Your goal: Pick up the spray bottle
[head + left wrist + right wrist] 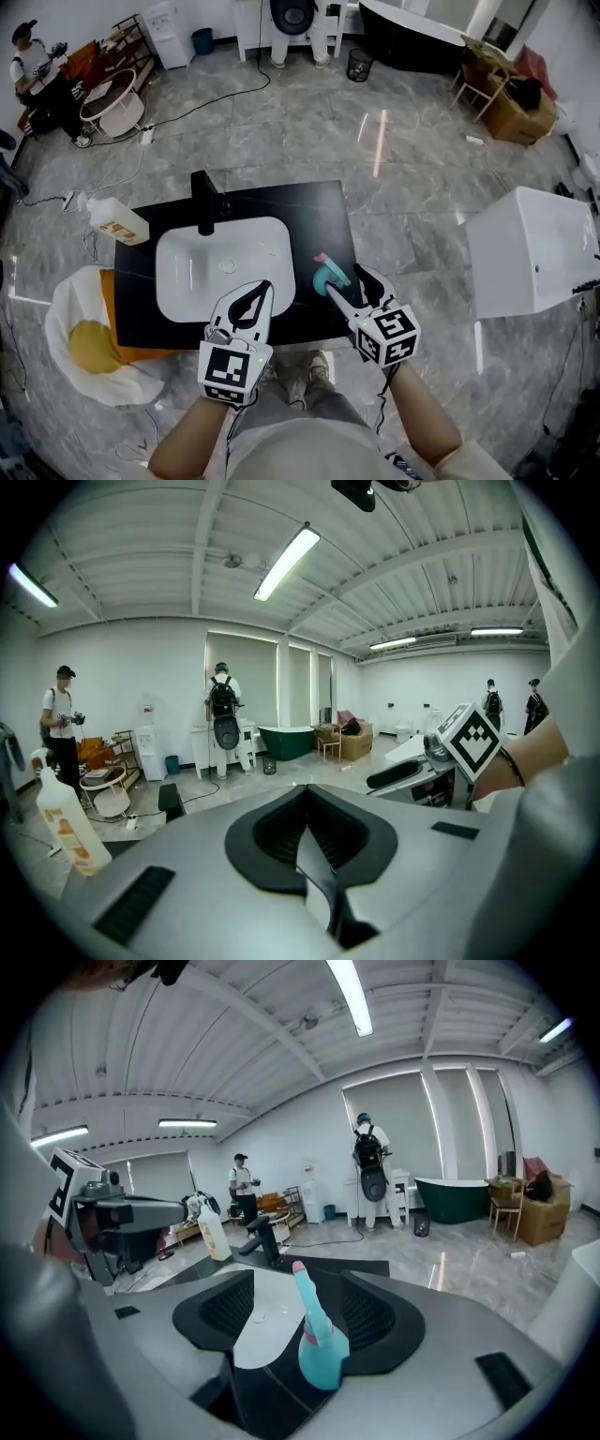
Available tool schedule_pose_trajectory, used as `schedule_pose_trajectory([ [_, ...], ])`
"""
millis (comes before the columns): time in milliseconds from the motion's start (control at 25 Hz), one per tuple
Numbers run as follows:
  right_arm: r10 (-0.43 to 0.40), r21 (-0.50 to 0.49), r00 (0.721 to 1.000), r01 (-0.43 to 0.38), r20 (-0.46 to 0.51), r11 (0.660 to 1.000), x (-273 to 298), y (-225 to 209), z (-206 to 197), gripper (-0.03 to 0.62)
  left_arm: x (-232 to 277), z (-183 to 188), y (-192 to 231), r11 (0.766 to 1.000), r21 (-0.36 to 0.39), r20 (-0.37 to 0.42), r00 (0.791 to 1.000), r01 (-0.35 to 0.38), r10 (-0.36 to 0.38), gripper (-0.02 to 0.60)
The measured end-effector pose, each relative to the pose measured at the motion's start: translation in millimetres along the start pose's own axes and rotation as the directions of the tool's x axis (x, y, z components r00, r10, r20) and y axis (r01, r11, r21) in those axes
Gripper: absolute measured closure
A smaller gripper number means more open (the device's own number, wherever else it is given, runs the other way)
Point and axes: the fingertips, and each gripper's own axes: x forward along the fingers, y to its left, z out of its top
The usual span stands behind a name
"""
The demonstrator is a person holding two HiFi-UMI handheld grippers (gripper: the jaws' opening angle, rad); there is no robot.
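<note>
- Here, the right gripper (345, 281) is held wide open, with nothing gripped.
- The teal bottle (319, 1340) is seen between its jaws, untouched, on the black counter (314, 211) right of the basin (220, 262), at the head view's centre.
- The left gripper (263, 287) is kept closed and empty.

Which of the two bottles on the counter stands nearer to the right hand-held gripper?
The teal spray bottle, right of the sink; the white bottle stands far left.

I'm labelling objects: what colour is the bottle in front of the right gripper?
Teal bottle with a pink tip; clearest in the right gripper view.
</note>
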Motion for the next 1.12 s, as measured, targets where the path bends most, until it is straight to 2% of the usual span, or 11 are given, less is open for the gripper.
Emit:
schedule_pose_trajectory([
  [160, -0.001, 0.000, 0.999, 0.001, -0.055, 1.000, 17.6, -5.6, -24.8, 0.295, 10.7, -19.9, 2.6, 1.000, -0.026, -0.037, 0.999, 0.001, -0.002, 0.563],
  [360, -0.007, 0.035, 0.995, 0.011, -0.104, 0.999, 38.9, -16.0, -50.7, 0.295, 15.1, -57.3, 8.0, 0.997, -0.074, -0.129, 0.991, 0.018, -0.027, 0.561],
  [480, -0.014, 0.044, 0.992, 0.019, -0.128, 0.999, 51.0, -22.7, -62.8, 0.295, 16.7, -70.7, 10.2, 0.996, -0.089, -0.158, 0.987, 0.024, -0.038, 0.561],
  [560, -0.017, 0.040, 0.991, 0.022, -0.129, 0.999, 56.9, -25.5, -66.7, 0.319, 17.2, -76.5, 14.3, 0.994, -0.106, -0.176, 0.984, 0.017, -0.036, 0.561],
  [680, -0.031, 0.025, 0.993, 0.035, -0.118, 0.999, 60.3, -27.7, -68.8, 0.370, 14.3, -84.1, 21.6, 0.991, -0.130, -0.200, 0.979, 0.004, -0.030, 0.561],
  [840, -0.043, -0.011, 0.993, 0.042, -0.107, 0.999, 60.6, -29.4, -65.7, 0.394, 11.5, -87.6, 25.8, 0.992, -0.128, -0.213, 0.976, 0.011, -0.038, 0.561],
  [1000, 0.006, 0.067, 0.997, -0.001, -0.071, 0.998, 56.2, -22.8, -53.0, 0.414, 10.5, -84.5, 26.2, 0.992, -0.125, -0.215, 0.975, 0.032, -0.058, 0.561],
  [1120, 0.017, 0.031, 0.998, -0.015, -0.055, 0.999, 49.1, -14.3, -35.5, 0.417, 7.9, -78.8, 27.6, 0.992, -0.117, -0.205, 0.977, 0.041, -0.064, 0.561],
])
